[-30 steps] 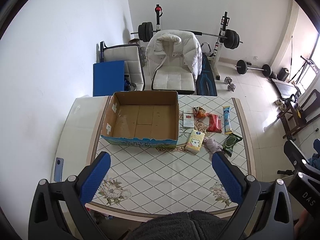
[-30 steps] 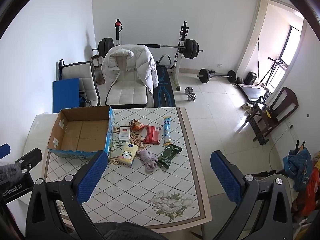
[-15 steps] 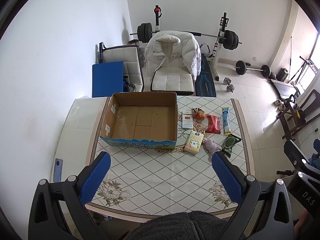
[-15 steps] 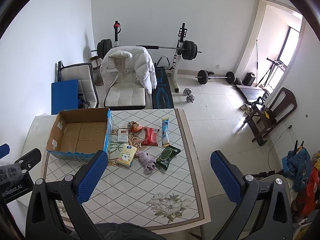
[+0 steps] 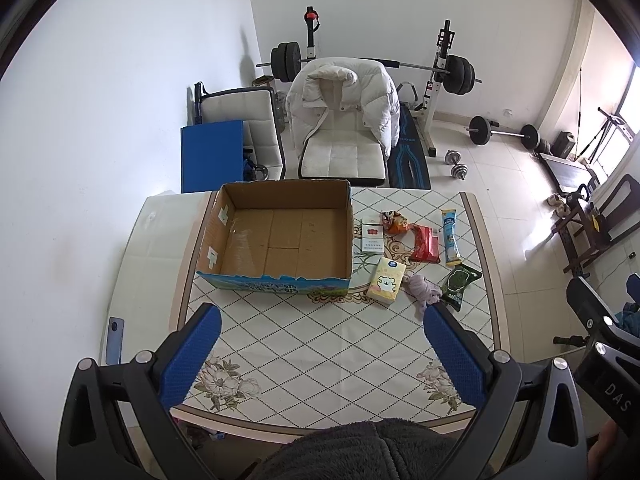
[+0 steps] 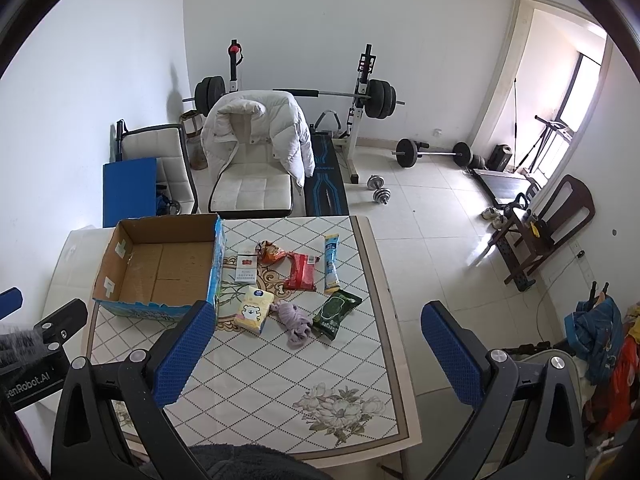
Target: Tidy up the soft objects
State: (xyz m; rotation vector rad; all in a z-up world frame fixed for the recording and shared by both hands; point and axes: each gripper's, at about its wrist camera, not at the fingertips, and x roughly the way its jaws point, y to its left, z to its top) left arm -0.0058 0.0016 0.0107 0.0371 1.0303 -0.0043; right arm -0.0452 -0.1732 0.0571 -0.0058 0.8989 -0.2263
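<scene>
An open, empty cardboard box (image 5: 280,236) (image 6: 160,264) stands on the patterned table (image 5: 320,352). To its right lie a yellow tissue pack (image 5: 386,286) (image 6: 254,309), a crumpled purple cloth (image 5: 422,292) (image 6: 294,322), a green packet (image 5: 458,286) (image 6: 336,313), a red packet (image 5: 426,244) (image 6: 302,271), a blue stick packet (image 5: 450,236) (image 6: 331,263), an orange snack bag (image 5: 396,222) and a white carton (image 5: 372,236). My left gripper (image 5: 320,344) and right gripper (image 6: 318,346) are open, empty, high above the table's near side.
A white chair with a jacket (image 5: 344,120) stands behind the table. A weight bench, barbells and dumbbells (image 6: 378,194) fill the floor beyond. A blue board (image 5: 212,156) leans at the left. A dark wooden chair (image 6: 552,220) stands at the right.
Both grippers have drifted slightly, so the table and its items sit a little differently in view. Nothing on the table has moved and both jaws stay open.
</scene>
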